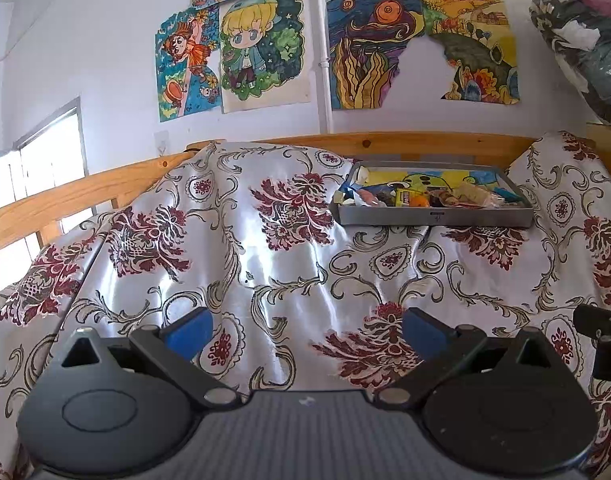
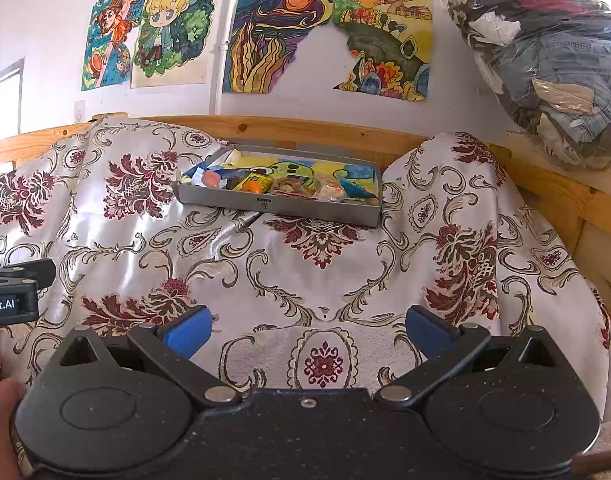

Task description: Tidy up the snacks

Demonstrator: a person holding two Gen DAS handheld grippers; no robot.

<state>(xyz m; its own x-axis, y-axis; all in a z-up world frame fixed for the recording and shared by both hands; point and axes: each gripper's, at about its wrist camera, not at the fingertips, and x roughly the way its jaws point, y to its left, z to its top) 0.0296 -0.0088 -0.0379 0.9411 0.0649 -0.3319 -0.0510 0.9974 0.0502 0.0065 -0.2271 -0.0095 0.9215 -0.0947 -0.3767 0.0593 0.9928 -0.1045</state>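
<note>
While jaws gape, snacks (image 2: 289, 186) fill tray (image 2: 277, 206).

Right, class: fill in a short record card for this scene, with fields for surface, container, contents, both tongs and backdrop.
surface: floral cloth draped over a wooden frame
container: shallow grey tray, far side of the cloth
contents: mixed wrapped snacks, piled along the tray's near edge
left tongs: open, empty, short of the tray
right tongs: open, empty, short of the tray
backdrop: coloured drawings on the wall; bagged clothes at right
</note>
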